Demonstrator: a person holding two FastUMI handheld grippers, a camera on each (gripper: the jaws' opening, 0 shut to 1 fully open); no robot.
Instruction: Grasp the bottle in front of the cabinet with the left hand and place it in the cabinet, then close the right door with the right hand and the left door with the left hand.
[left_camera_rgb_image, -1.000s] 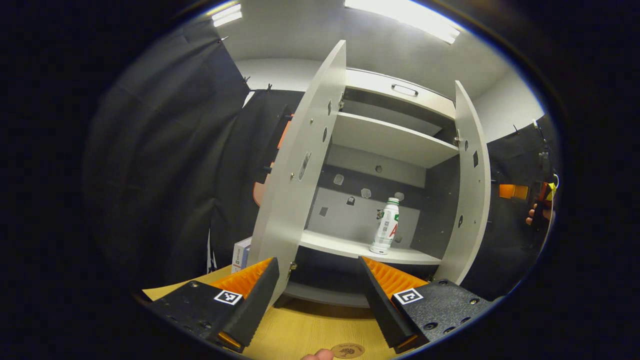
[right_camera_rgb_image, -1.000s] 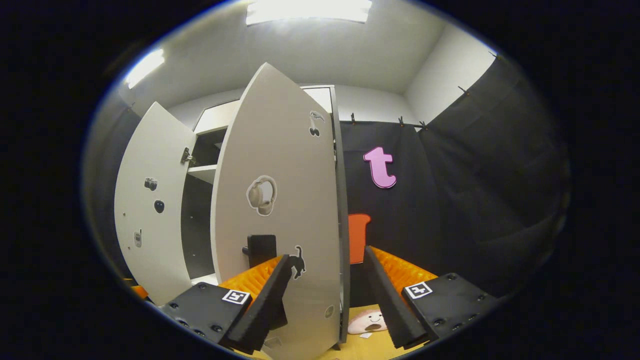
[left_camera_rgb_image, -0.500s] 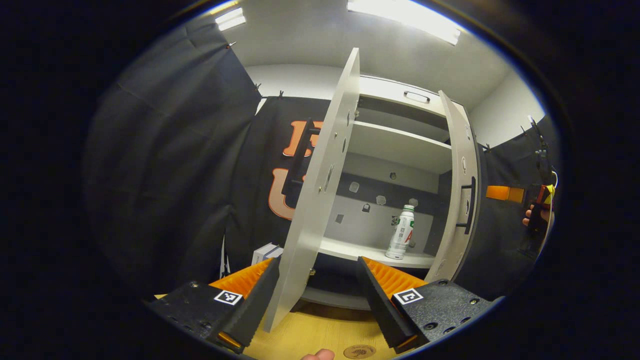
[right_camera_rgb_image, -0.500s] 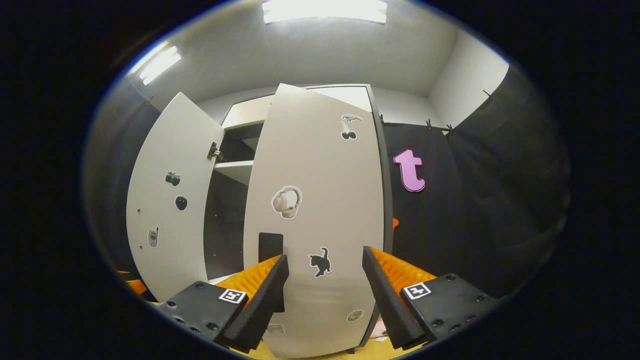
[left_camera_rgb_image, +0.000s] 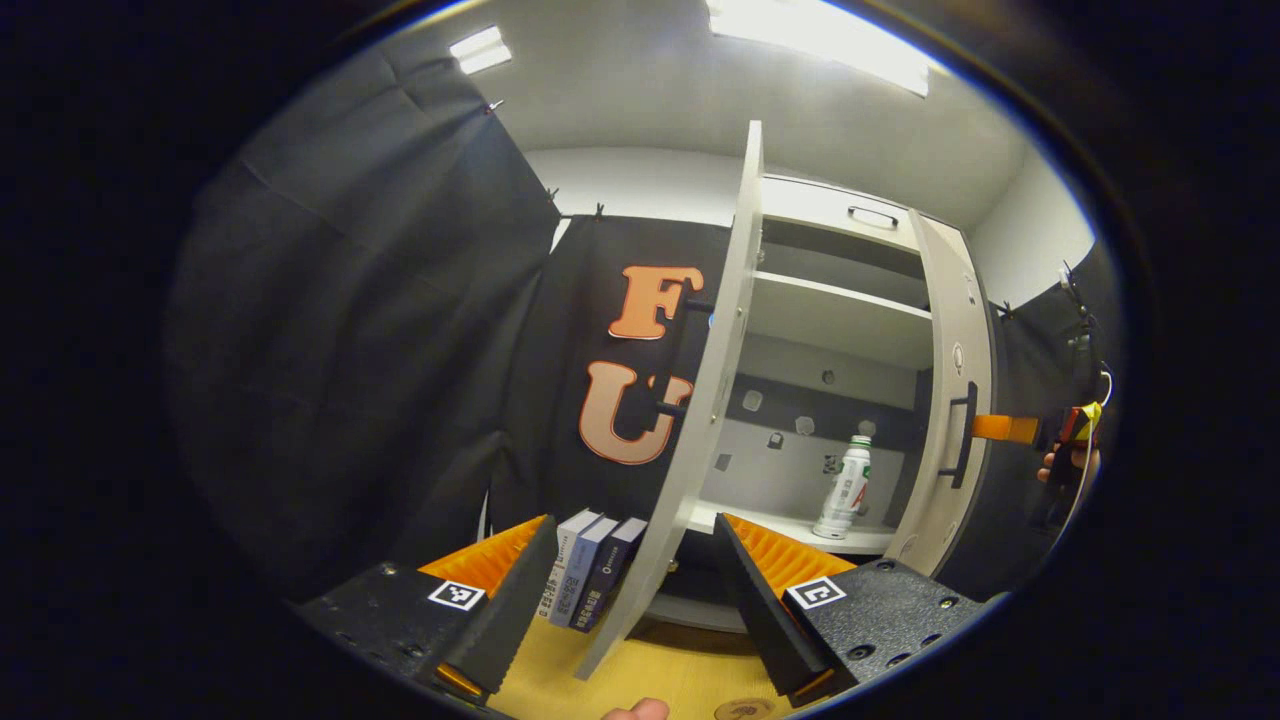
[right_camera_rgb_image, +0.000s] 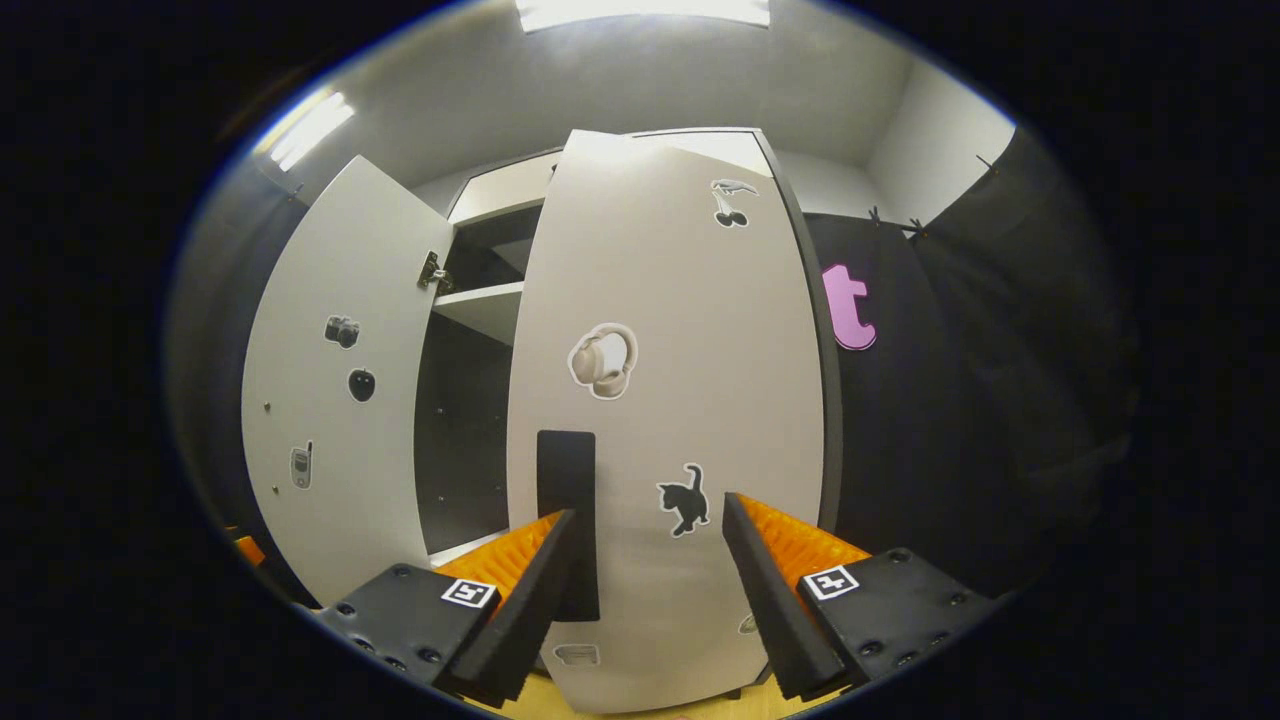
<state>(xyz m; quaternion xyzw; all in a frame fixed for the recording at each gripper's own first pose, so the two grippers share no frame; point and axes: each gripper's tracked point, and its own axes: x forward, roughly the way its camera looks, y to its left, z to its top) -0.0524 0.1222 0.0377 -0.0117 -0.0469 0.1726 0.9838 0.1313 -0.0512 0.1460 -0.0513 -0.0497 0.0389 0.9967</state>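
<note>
Your left gripper: fingers standing spread, holding nothing, straddling the edge of the pale grey left door, which is hanging wide open. Your right gripper: likewise spread and empty, facing the stickered pale grey right door, nearly shut. White plastic bottle: standing upright on the white cabinet shelf. Three upright books: sitting on the wooden bench.

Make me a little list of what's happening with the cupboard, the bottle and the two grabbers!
bottle: upright on the cabinet's lower shelf
right door: nearly closed
left door: wide open
right gripper: open, in front of the right door, by its black handle
left gripper: open, empty, near the left door's edge
books: standing beside the cabinet
</note>
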